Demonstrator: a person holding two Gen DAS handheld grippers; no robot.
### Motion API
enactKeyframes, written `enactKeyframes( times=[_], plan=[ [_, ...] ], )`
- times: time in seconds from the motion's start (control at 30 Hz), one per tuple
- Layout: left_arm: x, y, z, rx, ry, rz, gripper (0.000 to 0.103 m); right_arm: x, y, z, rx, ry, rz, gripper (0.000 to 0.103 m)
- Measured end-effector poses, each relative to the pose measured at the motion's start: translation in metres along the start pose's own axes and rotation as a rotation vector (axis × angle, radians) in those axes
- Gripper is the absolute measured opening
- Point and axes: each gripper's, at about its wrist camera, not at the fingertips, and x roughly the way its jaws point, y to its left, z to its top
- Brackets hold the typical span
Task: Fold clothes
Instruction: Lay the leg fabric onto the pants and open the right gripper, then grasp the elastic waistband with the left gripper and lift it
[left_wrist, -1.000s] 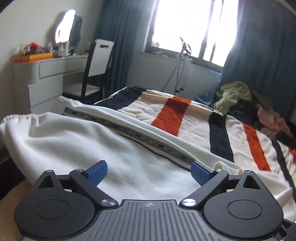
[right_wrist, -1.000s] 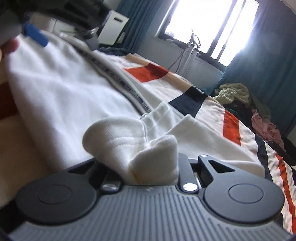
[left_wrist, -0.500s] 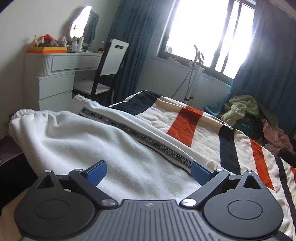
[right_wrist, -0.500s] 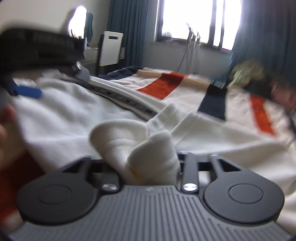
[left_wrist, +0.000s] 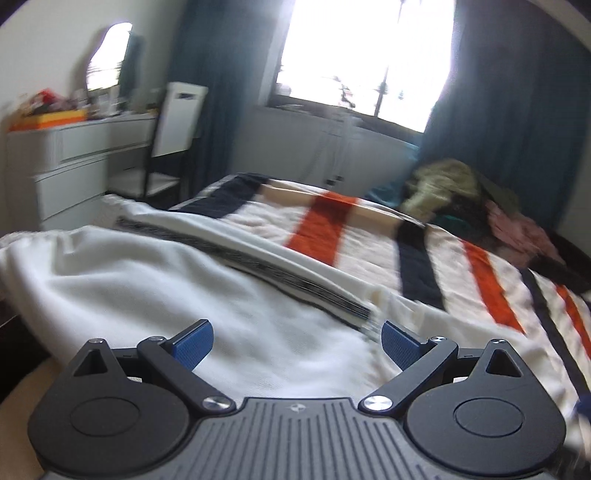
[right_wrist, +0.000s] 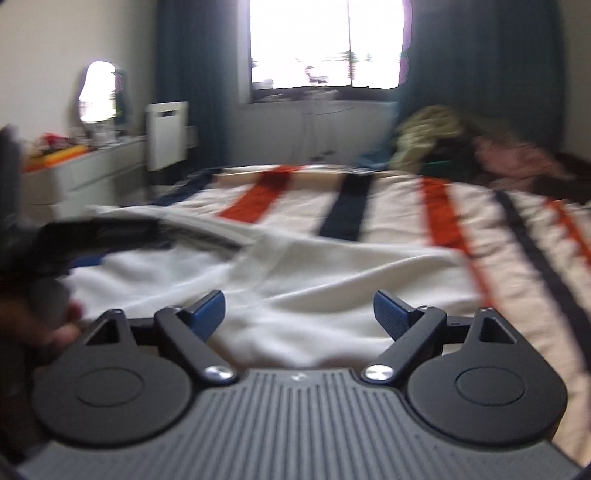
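Item: white garment (left_wrist: 155, 295) w/ dark patterned side stripe (left_wrist: 280, 273), spread flat on bed over striped blanket (left_wrist: 369, 236), near edge, left portion.
L hand-held gripper (left_wrist: 296, 339): blue pads apart, released, nothing between; poised just above the white fabric.
R hand-held gripper (right_wrist: 298, 310): pads apart, released, empty, over same garment (right_wrist: 314, 280).
Also: clothes pile (left_wrist: 461, 199) at far right of bed; white dresser (left_wrist: 74, 162), chair (left_wrist: 177, 125), window (left_wrist: 369, 59). Both views blurred.

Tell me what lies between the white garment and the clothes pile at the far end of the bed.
In both wrist views, only bare striped bedspread separates the white garment from the clothes pile.
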Motion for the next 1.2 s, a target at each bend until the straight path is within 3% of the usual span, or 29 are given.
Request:
enactKeyframes(
  times=[0.1,0.23,0.43,0.63,0.83,0.97,1.07,1.2],
  plan=[
    [-0.006,-0.024,-0.008,0.131,-0.035,-0.044,0.099,-0.013,-0.017,0.007,0.018,-0.021,-0.113,0.089],
    [-0.004,-0.049,-0.02,0.236,-0.032,-0.089,0.099,0.0,-0.05,0.009,0.111,-0.009,-0.15,0.089],
    [0.019,-0.053,-0.035,0.253,0.086,-0.051,0.099,0.035,-0.065,-0.008,0.132,0.059,-0.209,0.088],
    [0.021,-0.049,-0.038,0.259,0.104,-0.039,0.099,0.069,-0.08,-0.025,0.152,0.127,-0.267,0.09],
    [0.017,-0.041,-0.034,0.237,0.113,-0.041,0.099,0.075,-0.083,-0.032,0.154,0.135,-0.273,0.09],
    [-0.002,-0.014,-0.018,0.09,0.126,-0.043,0.099,0.075,-0.084,-0.031,0.158,0.141,-0.273,0.09],
    [-0.014,0.027,0.002,-0.139,0.137,-0.036,0.1,0.073,-0.086,-0.03,0.174,0.148,-0.27,0.09],
    [-0.017,0.089,0.018,-0.403,0.21,0.019,0.099,0.071,-0.089,-0.031,0.201,0.156,-0.272,0.089]
  ],
)
